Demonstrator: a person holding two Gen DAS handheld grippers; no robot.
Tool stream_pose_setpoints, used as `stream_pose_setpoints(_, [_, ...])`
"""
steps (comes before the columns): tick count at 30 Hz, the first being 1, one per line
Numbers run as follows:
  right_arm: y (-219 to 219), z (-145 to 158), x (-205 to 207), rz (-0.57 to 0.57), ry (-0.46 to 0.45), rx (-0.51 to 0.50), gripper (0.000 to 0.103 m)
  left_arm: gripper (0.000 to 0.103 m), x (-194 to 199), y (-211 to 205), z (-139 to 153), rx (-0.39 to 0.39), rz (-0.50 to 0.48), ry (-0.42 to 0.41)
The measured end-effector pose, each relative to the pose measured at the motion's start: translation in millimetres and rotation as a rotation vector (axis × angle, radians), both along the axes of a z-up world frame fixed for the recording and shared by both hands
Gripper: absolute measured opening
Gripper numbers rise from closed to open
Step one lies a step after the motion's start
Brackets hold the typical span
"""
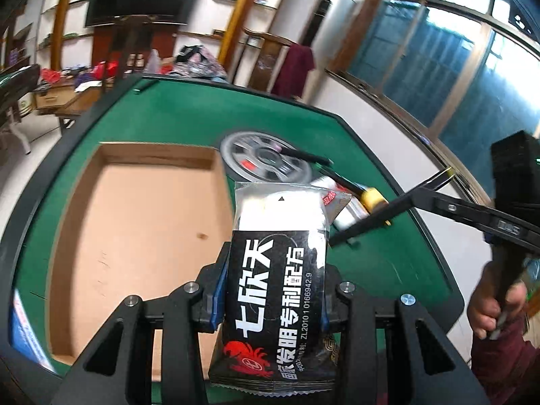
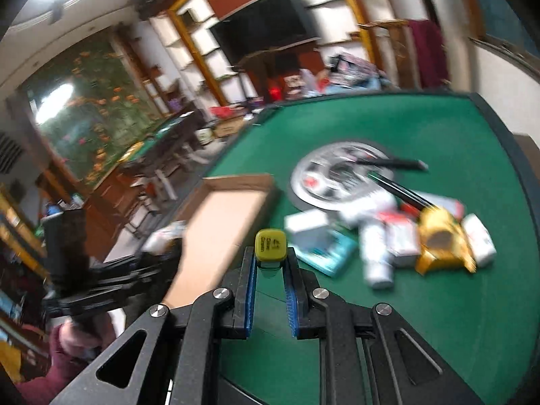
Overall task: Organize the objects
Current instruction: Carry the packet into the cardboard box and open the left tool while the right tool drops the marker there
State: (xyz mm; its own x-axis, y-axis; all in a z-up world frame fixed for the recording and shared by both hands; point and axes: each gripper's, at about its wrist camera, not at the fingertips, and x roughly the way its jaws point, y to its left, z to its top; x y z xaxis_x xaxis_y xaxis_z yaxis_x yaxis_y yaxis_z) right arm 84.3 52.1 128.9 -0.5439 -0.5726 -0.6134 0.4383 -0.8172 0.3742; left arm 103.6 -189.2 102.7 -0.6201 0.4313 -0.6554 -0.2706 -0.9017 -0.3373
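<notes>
Left wrist view shows the left gripper clamped on a black sachet printed with white Chinese characters and a red crab; the packet stands up between the blue pads and its clear top end reaches out over the green table. Just left of it lies an open cardboard box, flat on the felt with its brown floor bare. Beyond the sachet sits a round silver disc with a dark pen lying across it. At the right edge, the right gripper reaches in toward the clutter, its handle held by the person's right hand.

From the right wrist camera, the right gripper grips a small yellow cap at its fingertips, the marker body below hidden; the lettering on it appears to read "Olive Green", though blur makes that uncertain. Ahead and to the right lies a pile of white boxes, a teal packet and a gold foil piece, all touching or overlapping, near the disc. The cardboard box lies to the left of the pile.
</notes>
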Motion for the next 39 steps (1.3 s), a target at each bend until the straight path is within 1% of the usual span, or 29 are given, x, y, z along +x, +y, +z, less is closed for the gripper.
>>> stream_pose_setpoints(3, [-38, 15, -7, 0.064, 0.026, 0.019, 0.017, 0.039, -18, -17, -2, -0.011, 0.056, -0.012])
stream_pose_setpoints(5, [-66, 17, -15, 0.11, 0.013, 0.031, 0.017, 0.039, -28, -25, -6, -0.017, 0.078, -0.028])
stream_pose_setpoints(8, [-98, 4, -34, 0.146, -0.034, 0.044, 0.017, 0.039, -48, -32, -18, -0.043, 0.114, -0.057])
stream_pose_setpoints(12, [-135, -28, -71, 0.159, -0.136, 0.058, 0.017, 0.039, -71, -41, -35, -0.041, 0.141, -0.106])
stream_pose_setpoints(16, [-152, -53, -107, 0.127, -0.21, 0.082, 0.017, 0.039, -101, -44, -51, -0.035, 0.164, -0.156])
stream_pose_setpoints(20, [-165, -66, -143, 0.087, -0.252, 0.091, 0.017, 0.039, -130, -44, -66, -0.022, 0.179, -0.202])
stream_pose_setpoints(24, [-179, -80, -172, 0.05, -0.277, 0.163, 0.017, 0.039, -143, -46, -76, -0.01, 0.21, -0.228])
stream_pose_setpoints(29, [-184, -94, -188, 0.033, -0.305, 0.205, 0.017, 0.039, -151, -47, -89, 0.007, 0.228, -0.243])
stream_pose_setpoints(30, [-184, -98, -191, 0.03, -0.315, 0.217, 0.017, 0.04, -150, -46, -90, 0.015, 0.224, -0.239])
stream_pose_setpoints(31, [-183, -102, -194, 0.027, -0.324, 0.222, 0.017, 0.044, -150, -45, -90, 0.017, 0.225, -0.238])
stream_pose_setpoints(32, [-182, -103, -194, 0.024, -0.332, 0.221, 0.018, 0.053, -151, -45, -91, 0.018, 0.227, -0.236])
stream_pose_setpoints(33, [-181, -105, -196, 0.022, -0.342, 0.219, 0.019, 0.058, -151, -45, -90, 0.02, 0.23, -0.233])
stream_pose_setpoints(34, [-179, -106, -197, 0.02, -0.352, 0.213, 0.019, 0.067, -149, -44, -89, 0.026, 0.232, -0.227])
stream_pose_setpoints(35, [-177, -106, -198, 0.02, -0.355, 0.208, 0.019, 0.07, -149, -45, -88, 0.032, 0.236, -0.224])
stream_pose_setpoints(37, [-171, -101, -197, 0.017, -0.352, 0.18, 0.02, 0.072, -147, -45, -84, 0.049, 0.242, -0.217])
stream_pose_setpoints(38, [-169, -99, -196, 0.015, -0.346, 0.166, 0.023, 0.073, -144, -45, -80, 0.056, 0.247, -0.215])
stream_pose_setpoints(39, [-166, -95, -194, 0.009, -0.337, 0.154, 0.028, 0.073, -143, -46, -78, 0.061, 0.253, -0.212])
